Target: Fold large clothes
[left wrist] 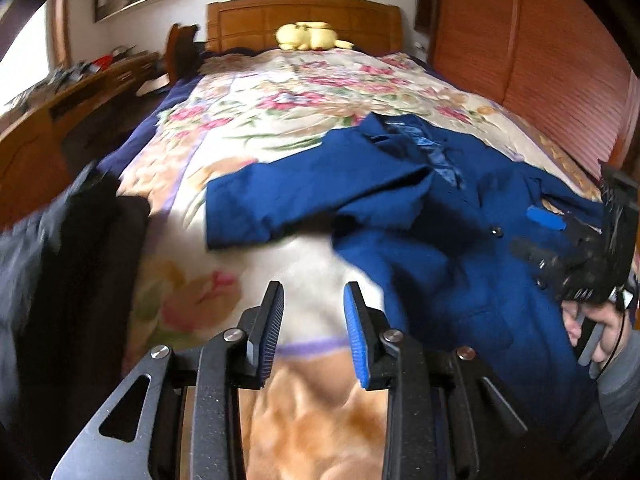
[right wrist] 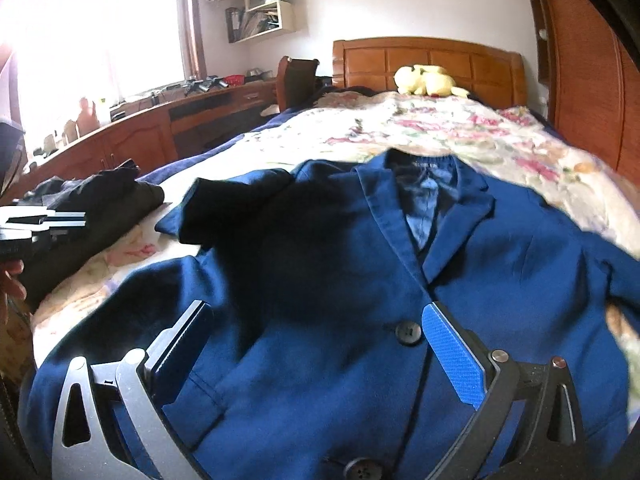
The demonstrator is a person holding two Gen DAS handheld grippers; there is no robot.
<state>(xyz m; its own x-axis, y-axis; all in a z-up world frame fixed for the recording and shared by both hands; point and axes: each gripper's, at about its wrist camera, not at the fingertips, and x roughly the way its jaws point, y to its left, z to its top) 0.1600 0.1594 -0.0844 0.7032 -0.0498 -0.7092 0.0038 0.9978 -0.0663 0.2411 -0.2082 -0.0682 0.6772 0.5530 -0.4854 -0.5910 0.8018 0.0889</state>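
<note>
Left hand-held gripper [left wrist: 314, 320]: jaws partly apart, nothing between them, poised over bare floral bedspread [left wrist: 256, 120] just left of the jacket's hem. Its blue pad sits on the right finger, black pad on the left.

Right hand-held gripper [right wrist: 316, 344]: jaws spread wide above the front of the blue jacket [right wrist: 320, 280], the pads not pressing the cloth; a dark button [right wrist: 409, 332] lies just inside the blue pad. From the left wrist view this gripper appears at the far right edge, held in a person's hand [left wrist: 600, 332] with a grey sleeve.

Blue jacket: laid face up on the bed, collar toward the headboard [left wrist: 304, 20], lapels open showing a lighter blue lining. One sleeve [left wrist: 280, 208] is folded across the bedspread to the left of the body.

Dark garments [right wrist: 100, 196]: heaped at the bed's left edge, apart from the jacket.

Yellow plush toy [left wrist: 308, 36]: against the headboard.

Wooden desk [right wrist: 160, 120]: along the wall beneath the window, cluttered with small items.
</note>
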